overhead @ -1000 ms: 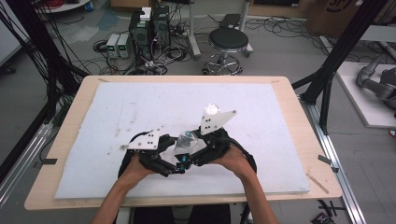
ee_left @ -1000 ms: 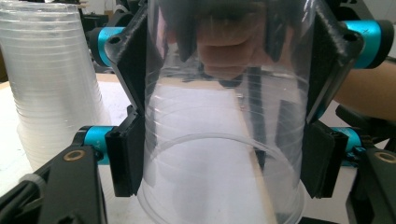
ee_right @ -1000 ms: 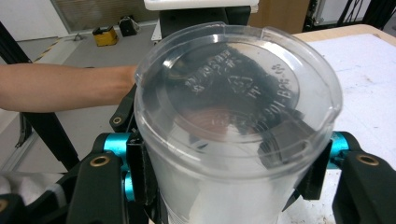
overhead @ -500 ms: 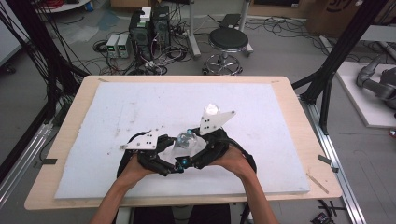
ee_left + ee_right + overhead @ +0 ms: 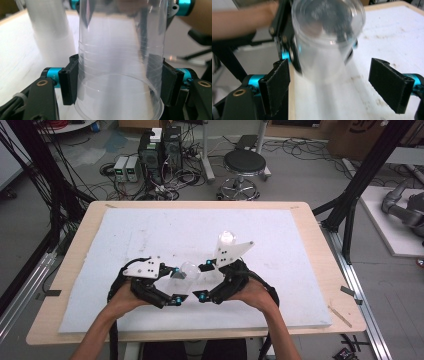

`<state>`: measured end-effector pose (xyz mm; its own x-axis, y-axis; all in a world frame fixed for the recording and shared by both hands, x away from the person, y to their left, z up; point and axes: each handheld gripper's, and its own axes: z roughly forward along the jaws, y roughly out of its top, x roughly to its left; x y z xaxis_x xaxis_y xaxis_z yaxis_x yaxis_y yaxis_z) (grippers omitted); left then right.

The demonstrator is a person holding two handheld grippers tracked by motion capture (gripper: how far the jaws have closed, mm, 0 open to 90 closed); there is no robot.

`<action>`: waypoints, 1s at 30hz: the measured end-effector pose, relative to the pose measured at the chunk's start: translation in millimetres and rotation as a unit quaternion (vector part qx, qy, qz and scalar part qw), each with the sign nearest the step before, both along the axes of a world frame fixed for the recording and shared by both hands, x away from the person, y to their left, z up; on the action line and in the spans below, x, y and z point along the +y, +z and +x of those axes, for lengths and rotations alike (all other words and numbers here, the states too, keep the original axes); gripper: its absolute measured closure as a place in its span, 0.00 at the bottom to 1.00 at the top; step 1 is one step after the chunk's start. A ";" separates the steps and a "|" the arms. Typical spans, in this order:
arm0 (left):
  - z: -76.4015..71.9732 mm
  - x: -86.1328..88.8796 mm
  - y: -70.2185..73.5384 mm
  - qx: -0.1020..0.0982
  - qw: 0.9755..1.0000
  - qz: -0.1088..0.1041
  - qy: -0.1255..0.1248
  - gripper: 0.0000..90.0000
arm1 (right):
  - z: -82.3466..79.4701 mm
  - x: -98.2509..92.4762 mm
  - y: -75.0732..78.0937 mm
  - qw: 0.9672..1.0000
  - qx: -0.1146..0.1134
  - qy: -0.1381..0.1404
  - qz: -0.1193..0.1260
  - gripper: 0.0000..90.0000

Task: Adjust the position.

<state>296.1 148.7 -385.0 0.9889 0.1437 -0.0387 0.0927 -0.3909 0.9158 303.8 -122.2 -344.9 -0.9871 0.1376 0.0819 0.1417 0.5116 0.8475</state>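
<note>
A clear plastic cup hangs just above the white board, tilted, with my left gripper shut on it. In the left gripper view both pads press the cup's ribbed wall near its rim. My right gripper faces it from the right. Its jaws have just been opening and now stand wide apart, touching nothing. The cup is blurred just ahead of them. A second clear cup stands on the board behind the right gripper, blurred in the left gripper view.
The white foam board covers most of a wooden table. Beyond the far edge are a black stool, computer boxes and loose cables on the floor. Black frame posts stand at both sides.
The right gripper's jaws have spread off the cup. The left gripper has drawn the cup a little left and up, away from the right gripper.
</note>
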 end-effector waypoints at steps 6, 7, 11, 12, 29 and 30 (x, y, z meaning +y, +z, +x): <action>1.6 8.3 13.1 0.000 0.995 0.098 -0.012 0.34 | -2.9 0.5 0.8 0.999 -0.011 0.005 -0.040 0.19; 1.5 7.8 14.3 0.001 0.994 0.112 -0.016 0.34 | -3.4 0.5 1.6 0.999 -0.012 0.004 -0.048 0.19; -0.7 0.9 17.2 0.001 0.982 0.183 -0.039 0.34 | -5.7 1.8 5.2 0.997 -0.017 0.010 -0.081 0.19; -1.0 -1.4 17.2 0.002 0.979 0.199 -0.045 0.34 | -6.5 2.4 6.2 0.996 -0.018 0.012 -0.089 0.19; -0.1 -34.4 15.6 -0.001 0.946 0.315 -0.073 0.34 | -12.4 21.0 4.7 0.972 -0.032 0.039 -0.228 0.19; -0.2 -35.5 15.9 0.002 0.946 0.316 -0.072 0.34 | -12.4 21.6 4.6 0.972 -0.032 0.041 -0.230 0.19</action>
